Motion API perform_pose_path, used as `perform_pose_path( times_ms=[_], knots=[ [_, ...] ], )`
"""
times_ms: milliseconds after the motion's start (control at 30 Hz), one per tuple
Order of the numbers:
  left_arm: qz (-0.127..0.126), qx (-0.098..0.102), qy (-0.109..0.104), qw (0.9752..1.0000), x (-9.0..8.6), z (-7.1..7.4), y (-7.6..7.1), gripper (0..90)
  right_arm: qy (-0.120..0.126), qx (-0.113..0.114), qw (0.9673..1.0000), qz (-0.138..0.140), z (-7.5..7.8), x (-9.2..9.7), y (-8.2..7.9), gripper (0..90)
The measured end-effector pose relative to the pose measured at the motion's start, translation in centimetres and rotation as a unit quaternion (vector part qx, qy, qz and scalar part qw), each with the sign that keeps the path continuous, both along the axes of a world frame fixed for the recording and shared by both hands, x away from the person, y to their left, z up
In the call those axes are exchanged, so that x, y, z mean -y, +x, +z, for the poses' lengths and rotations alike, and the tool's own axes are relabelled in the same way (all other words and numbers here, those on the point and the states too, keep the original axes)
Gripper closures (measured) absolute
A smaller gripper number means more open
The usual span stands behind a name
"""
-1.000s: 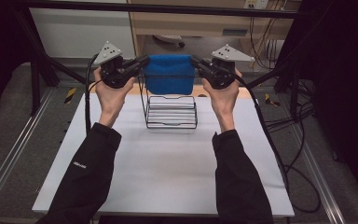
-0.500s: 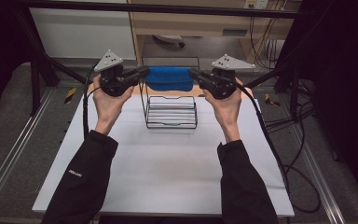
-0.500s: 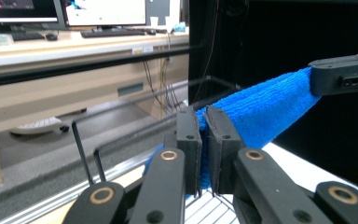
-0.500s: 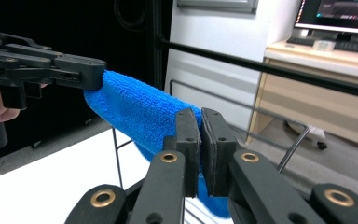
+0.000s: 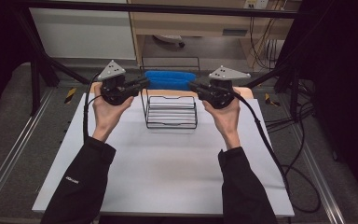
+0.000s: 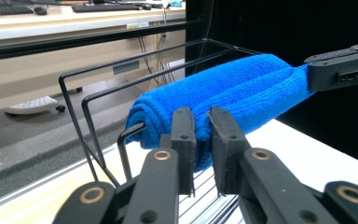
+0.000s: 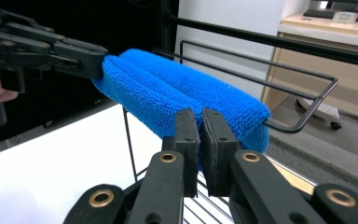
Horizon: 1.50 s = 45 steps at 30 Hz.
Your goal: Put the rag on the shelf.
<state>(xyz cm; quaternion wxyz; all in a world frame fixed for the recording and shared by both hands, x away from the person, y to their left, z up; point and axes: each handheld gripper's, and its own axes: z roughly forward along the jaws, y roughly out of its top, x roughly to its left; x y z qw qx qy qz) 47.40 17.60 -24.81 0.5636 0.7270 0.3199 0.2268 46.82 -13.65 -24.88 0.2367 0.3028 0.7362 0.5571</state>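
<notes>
High view: at the left, your left hand [image 5: 106, 111] holds the left tongs [image 5: 143, 84] above the white surface [image 5: 168, 168], their jaws pointing inward toward the middle. They pinch the left end of a folded blue towel [image 5: 170, 80], which stretches between your two tools at the far side of the black wire rack [image 5: 170, 111]. The rack stands upright on the surface, near its far edge, between your hands. At the right, your right hand [image 5: 224, 117] holds the right tongs [image 5: 193, 87], jaws pointing inward the other way, closed on the towel's right end. Each tool carries a grey three-cornered plate on top, and a black cable trails from each toward you.

Left gripper view: your own two jaws are clenched nearly together on the near end of the blue towel [image 6: 223, 100]. The towel is folded into a thick roll and lies along the top wires of the rack [image 6: 102, 116]; whether its weight rests on them or only hangs close I cannot tell. At its far end, upper right, the right tongs [image 6: 310, 74] grip the cloth.

Right gripper view: your jaws are likewise clenched on the near end of the towel [image 7: 182, 98], with only a thin gap between them. The rack's top wire [image 7: 307, 93] runs just beside the towel on its right. At upper left, the left tongs [image 7: 100, 63] bite the far end.
</notes>
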Motion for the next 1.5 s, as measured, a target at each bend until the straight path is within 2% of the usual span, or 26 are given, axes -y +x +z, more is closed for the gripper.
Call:
perform_pose_path(
  times_ms=[100,233,333,400,467,533,733,833,933,1000,1100,1167,1200,1333,1400,1500],
  knots=[
    [0.0,-0.009,-0.008,0.9999,-0.4,0.8,-0.1,74.2,-0.004,-0.002,1.0,0.001,-0.2,0.0,0.0,85.7],
    [0.002,-0.007,-0.015,0.9999,-0.7,2.3,-0.2,72.4,-0.011,-0.001,0.9999,0.004,-0.5,-0.2,0.1,85.5],
    [-0.005,-0.019,-0.004,0.9998,-0.5,2.6,0.0,74.5,-0.018,-0.002,0.9998,0.006,-0.7,-0.2,0.2,85.2],
    [-0.012,-0.034,0.008,0.9993,-0.2,2.2,0.1,78.4,-0.017,-0.003,0.9998,0.007,-0.8,-0.2,0.2,85.2],
    [-0.019,-0.054,0.032,0.9979,0.2,1.6,0.2,82.9,-0.019,-0.003,0.9998,0.008,-0.9,-0.1,0.2,85.0],
    [-0.02,-0.059,0.056,0.9965,0.6,1.0,0.3,86.4,-0.02,-0.004,0.9998,0.009,-1.0,-0.1,0.2,84.7],
    [-0.023,-0.072,0.068,0.9948,0.9,0.1,0.5,89.5,-0.024,-0.004,0.9996,0.011,-1.1,-0.1,0.3,81.2],
    [-0.02,-0.073,0.069,0.9948,1.0,-0.3,0.6,89.6,-0.02,-0.009,0.9997,0.015,-1.1,-0.1,0.2,71.0],
    [-0.018,-0.073,0.073,0.9945,1.1,-0.7,0.8,89.6,-0.002,-0.009,0.9998,0.019,-0.9,0.0,0.1,64.6],
    [-0.017,-0.073,0.07,0.9947,1.1,-1.0,0.8,89.6,0.006,-0.012,0.9996,0.025,-0.8,-0.1,0.0,67.2],
    [-0.016,-0.07,0.074,0.9946,1.1,-1.5,0.9,89.6,0.003,-0.028,0.9991,0.03,-1.1,-0.1,0.1,82.9],
    [-0.014,-0.068,0.074,0.9949,1.1,-1.8,1.0,89.6,-0.005,-0.04,0.9988,0.03,-1.6,-0.2,0.3,88.9],
    [-0.014,-0.067,0.073,0.995,1.1,-1.9,1.1,89.6,-0.011,-0.044,0.9985,0.029,-1.9,-0.3,0.4,90.0],
    [-0.01,-0.064,0.065,0.9958,1.2,-2.4,1.5,89.6,-0.032,-0.048,0.9983,-0.002,-3.2,-0.3,1.2,90.0],
    [-0.011,-0.064,0.062,0.996,1.3,-2.6,1.7,89.5,-0.031,-0.047,0.9983,-0.014,-3.7,-0.3,1.6,90.0],
    [-0.012,-0.059,0.063,0.9962,1.4,-2.6,1.7,89.4,-0.03,-0.042,0.9985,-0.018,-3.9,-0.4,1.7,86.3]
  ],
)
